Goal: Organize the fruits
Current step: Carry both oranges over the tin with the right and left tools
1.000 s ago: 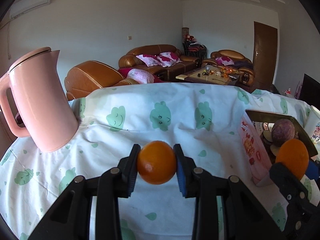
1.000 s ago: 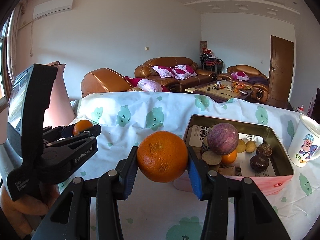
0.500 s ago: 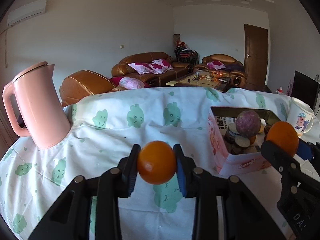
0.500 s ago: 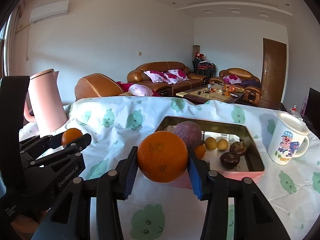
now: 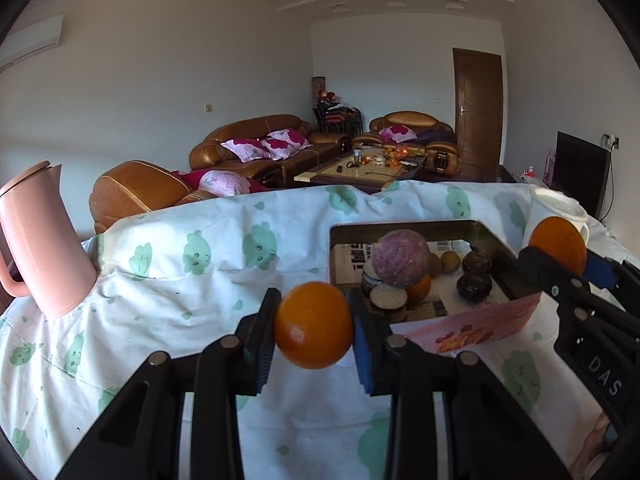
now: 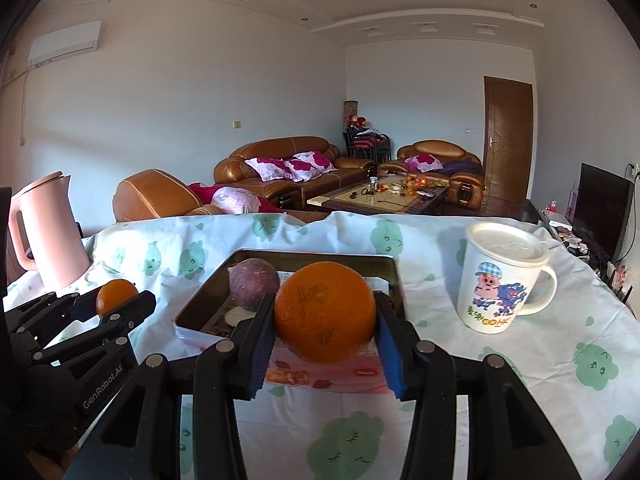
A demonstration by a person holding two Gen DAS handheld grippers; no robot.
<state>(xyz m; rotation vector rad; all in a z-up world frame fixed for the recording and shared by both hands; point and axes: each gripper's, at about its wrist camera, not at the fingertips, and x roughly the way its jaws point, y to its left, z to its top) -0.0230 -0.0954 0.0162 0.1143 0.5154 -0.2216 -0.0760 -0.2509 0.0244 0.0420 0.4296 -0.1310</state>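
My left gripper [image 5: 313, 330] is shut on a small orange [image 5: 313, 325], held above the tablecloth just left of the pink-sided fruit tin [image 5: 472, 328]. My right gripper [image 6: 325, 322] is shut on a larger orange [image 6: 325, 312], held just in front of the tin's near wall [image 6: 320, 374]. The tin holds a big purple fruit [image 5: 400, 254], a small orange, dark round fruits and pale slices. In the left wrist view the right gripper [image 5: 560, 256] shows at the right, over the tin's right corner. In the right wrist view the left gripper [image 6: 118, 298] shows at the left.
A pink kettle [image 5: 38, 240] stands at the table's far left. A white cartoon mug with a lid [image 6: 502, 280] stands right of the tin. The white cloth with green prints [image 5: 200, 280] covers the table. Sofas and a coffee table lie beyond.
Both grippers have swung right and backed off from the table, each keeping its orange. The tin now sits nearer the middle of both views, and the mug has come into the left wrist view.
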